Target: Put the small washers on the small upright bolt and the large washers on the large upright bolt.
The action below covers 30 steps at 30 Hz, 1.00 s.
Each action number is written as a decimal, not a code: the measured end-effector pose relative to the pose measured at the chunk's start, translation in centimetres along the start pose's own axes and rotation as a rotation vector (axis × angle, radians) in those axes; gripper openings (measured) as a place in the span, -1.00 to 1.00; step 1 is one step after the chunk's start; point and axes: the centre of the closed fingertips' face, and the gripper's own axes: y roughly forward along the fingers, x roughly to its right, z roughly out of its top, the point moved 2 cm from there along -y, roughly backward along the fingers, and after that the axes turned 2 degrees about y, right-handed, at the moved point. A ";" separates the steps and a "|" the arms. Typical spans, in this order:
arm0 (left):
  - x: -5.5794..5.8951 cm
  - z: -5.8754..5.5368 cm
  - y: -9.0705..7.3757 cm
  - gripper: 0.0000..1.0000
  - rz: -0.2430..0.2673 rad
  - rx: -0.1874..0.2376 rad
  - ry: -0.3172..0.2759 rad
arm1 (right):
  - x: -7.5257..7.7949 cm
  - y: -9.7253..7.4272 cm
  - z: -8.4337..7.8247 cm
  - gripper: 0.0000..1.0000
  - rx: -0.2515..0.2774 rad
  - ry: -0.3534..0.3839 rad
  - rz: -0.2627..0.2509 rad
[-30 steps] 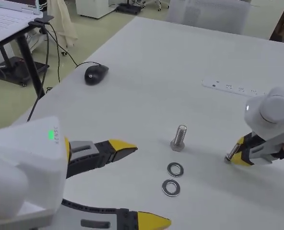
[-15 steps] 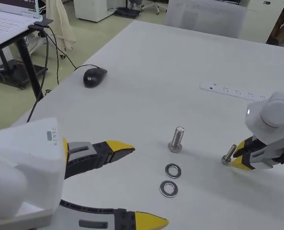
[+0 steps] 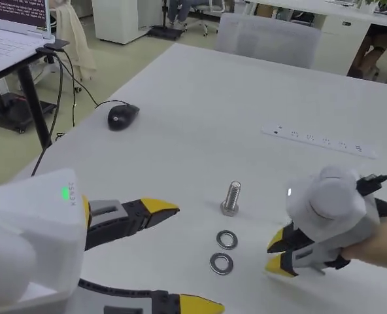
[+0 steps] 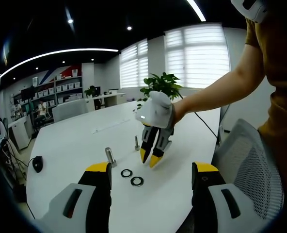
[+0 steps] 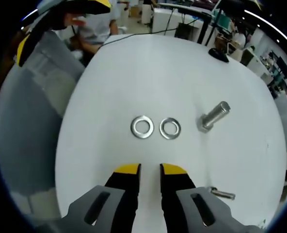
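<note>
Steel washers both lie flat on the bench near the large bolt, so I'm at pick-up: right hand-held gripper empty w/ jaws nearly together, left hand-held gripper spread wide & empty, so next I widen the right a bit & nip one rim.

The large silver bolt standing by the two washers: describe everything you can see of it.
The large silver metal bolt stands upright, head down on the white table, threaded shank pointing up. No washer is on it. The two flat silver washers lie apart from it, nearer the person. Only the table touches it.
</note>
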 end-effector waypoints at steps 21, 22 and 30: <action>-0.8 -0.3 -1.2 0.33 0.041 0.009 -0.010 | -0.9 3.5 3.9 -0.44 -0.030 -0.057 0.085; -0.9 -0.4 -1.1 0.33 0.041 0.009 -0.011 | -0.9 3.6 4.0 -0.44 -0.032 -0.061 0.091; -1.0 -0.5 -0.8 0.33 0.040 0.010 -0.015 | -1.0 3.8 4.5 -0.45 -0.042 -0.072 0.110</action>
